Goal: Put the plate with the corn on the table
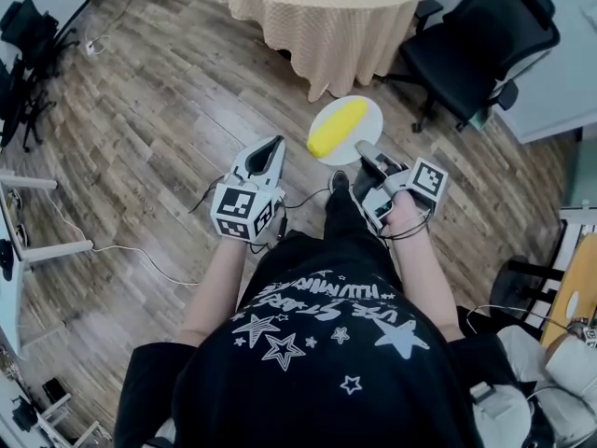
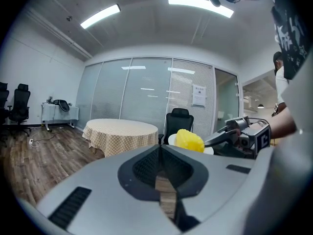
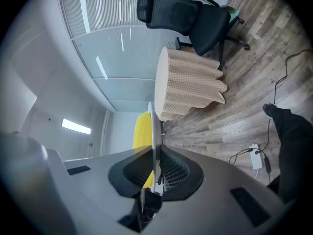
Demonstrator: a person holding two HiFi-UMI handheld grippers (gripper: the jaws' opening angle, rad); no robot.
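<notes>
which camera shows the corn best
The head view: the whole yellow corn cob lies on the round white plate, seen from above. The left gripper view shows only one end of the cob; the right gripper view shows a yellow sliver behind the edge-on plate held in the right gripper's jaws.

Head view looks steeply down; both gripper views look along their jaws, sharing the round table (image 2: 120,132)
</notes>
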